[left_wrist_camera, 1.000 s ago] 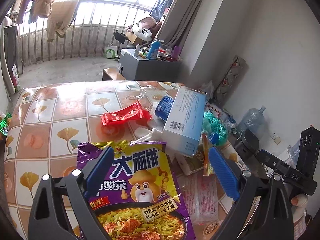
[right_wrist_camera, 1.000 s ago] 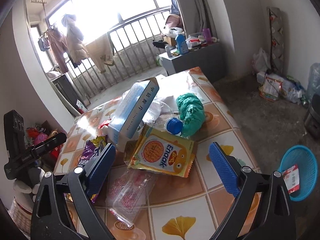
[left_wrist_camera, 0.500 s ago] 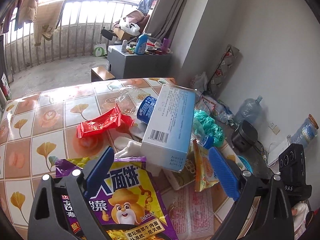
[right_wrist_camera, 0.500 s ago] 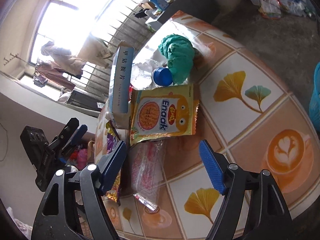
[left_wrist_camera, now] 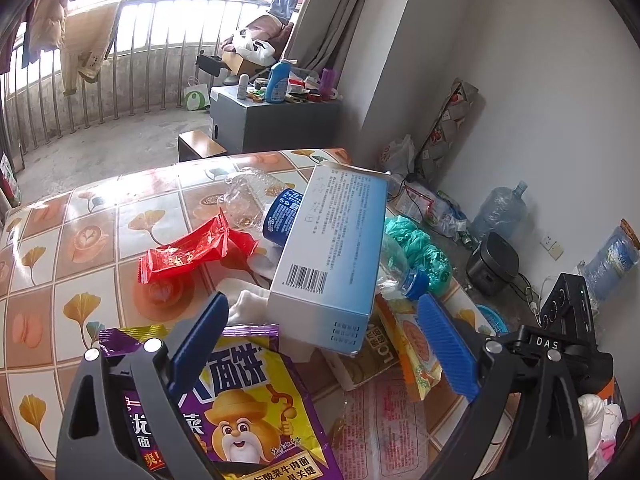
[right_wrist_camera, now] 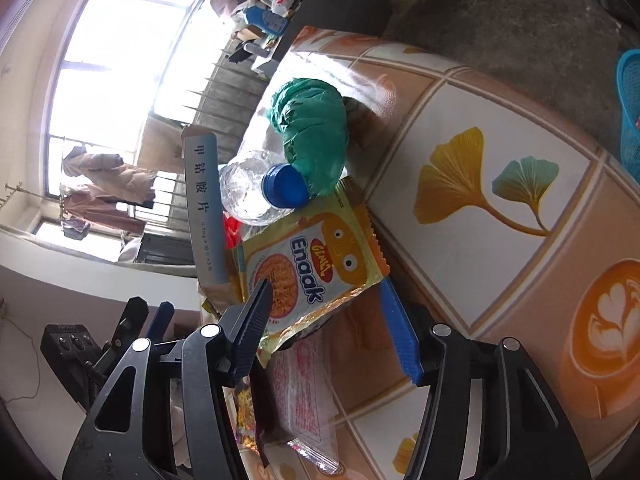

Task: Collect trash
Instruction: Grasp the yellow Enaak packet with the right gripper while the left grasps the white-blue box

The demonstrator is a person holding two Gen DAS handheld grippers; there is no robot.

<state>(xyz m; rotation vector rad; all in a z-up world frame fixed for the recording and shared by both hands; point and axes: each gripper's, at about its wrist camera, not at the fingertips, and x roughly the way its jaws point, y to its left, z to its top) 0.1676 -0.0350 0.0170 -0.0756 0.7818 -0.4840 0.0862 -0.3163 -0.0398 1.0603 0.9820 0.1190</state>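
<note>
Trash lies piled on a tiled table (left_wrist_camera: 80, 248). In the left wrist view: a purple noodle bag (left_wrist_camera: 248, 412), a pale blue box (left_wrist_camera: 336, 256), a red wrapper (left_wrist_camera: 188, 250), a clear bottle (left_wrist_camera: 248, 196). My left gripper (left_wrist_camera: 320, 332) is open just above the purple bag and the box's near end. In the right wrist view my right gripper (right_wrist_camera: 324, 312) is open with its fingers on either side of the near edge of a yellow Enaak packet (right_wrist_camera: 308, 268). A green bag (right_wrist_camera: 312, 140) and a blue-capped bottle (right_wrist_camera: 256, 188) lie beyond.
A blue basket (right_wrist_camera: 630, 108) stands on the floor at the right of the table. A clear printed wrapper (right_wrist_camera: 308, 392) lies under the right gripper. A grey cabinet (left_wrist_camera: 272, 120) with bottles stands behind the table. The table edge (right_wrist_camera: 460, 68) is near.
My right gripper has tilted and come down to the yellow Enaak packet, its fingers now around the packet's edge. My left gripper has shifted slightly forward over the purple bag.
</note>
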